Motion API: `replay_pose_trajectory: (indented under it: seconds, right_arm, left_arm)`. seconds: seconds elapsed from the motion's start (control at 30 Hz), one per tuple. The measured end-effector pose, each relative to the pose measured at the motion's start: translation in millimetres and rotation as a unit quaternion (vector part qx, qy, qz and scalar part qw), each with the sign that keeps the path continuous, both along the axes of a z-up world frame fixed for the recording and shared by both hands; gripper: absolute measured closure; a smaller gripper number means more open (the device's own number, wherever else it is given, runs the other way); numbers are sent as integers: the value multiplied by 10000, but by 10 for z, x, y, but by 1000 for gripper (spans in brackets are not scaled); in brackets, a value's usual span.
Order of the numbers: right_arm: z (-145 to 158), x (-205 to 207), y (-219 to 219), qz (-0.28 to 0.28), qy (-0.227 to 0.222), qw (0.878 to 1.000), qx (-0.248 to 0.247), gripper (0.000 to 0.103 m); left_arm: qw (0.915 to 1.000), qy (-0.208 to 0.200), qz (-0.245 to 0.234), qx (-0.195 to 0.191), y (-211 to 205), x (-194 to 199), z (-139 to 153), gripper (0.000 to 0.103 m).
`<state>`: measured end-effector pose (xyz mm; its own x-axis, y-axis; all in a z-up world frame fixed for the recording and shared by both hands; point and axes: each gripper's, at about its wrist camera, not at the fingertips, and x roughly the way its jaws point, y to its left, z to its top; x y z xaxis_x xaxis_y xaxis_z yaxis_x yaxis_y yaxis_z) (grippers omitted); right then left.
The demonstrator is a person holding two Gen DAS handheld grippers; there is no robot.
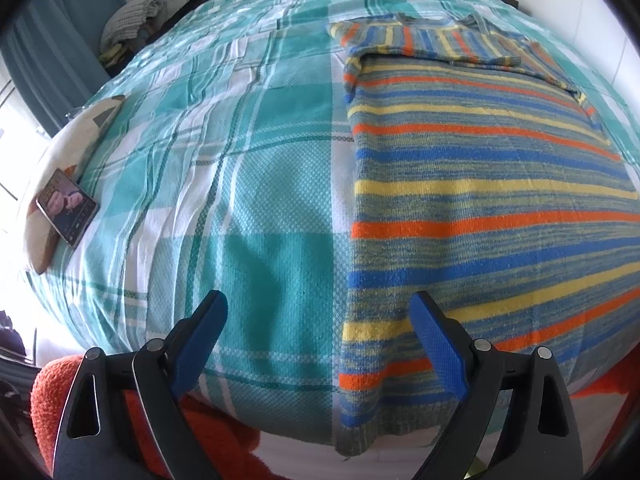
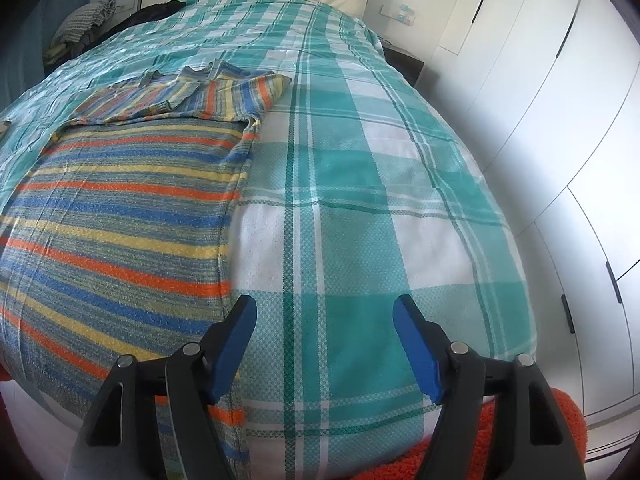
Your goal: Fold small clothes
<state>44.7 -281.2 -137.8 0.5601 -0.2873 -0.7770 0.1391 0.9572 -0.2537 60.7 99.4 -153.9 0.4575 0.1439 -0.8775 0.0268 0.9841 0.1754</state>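
Both grippers, left gripper (image 1: pixel 318 312) and right gripper (image 2: pixel 325 316), hover jaws wide beside the striped sweater (image 1: pixel 480 200).

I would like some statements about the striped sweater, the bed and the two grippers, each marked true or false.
1. The striped sweater lies flat on the checked bedspread. True.
2. The left gripper is shut on the sweater. False: it is open and holds nothing.
3. The sleeves are folded across the sweater's top part. True.
4. The right gripper holds the hem. False: it is open above the bedspread, beside the sweater.
5. A book rests on the sweater. False: it lies on a pillow.
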Motion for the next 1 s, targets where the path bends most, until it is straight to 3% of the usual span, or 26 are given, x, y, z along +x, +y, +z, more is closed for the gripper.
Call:
replay_pose_trajectory:
  seconds: [1.0]
  right_arm:
    - [-18,3,26,-59,45,9999,-127,33]
  left_arm:
    - [10000,49,33,-25,35,-3,-25,10]
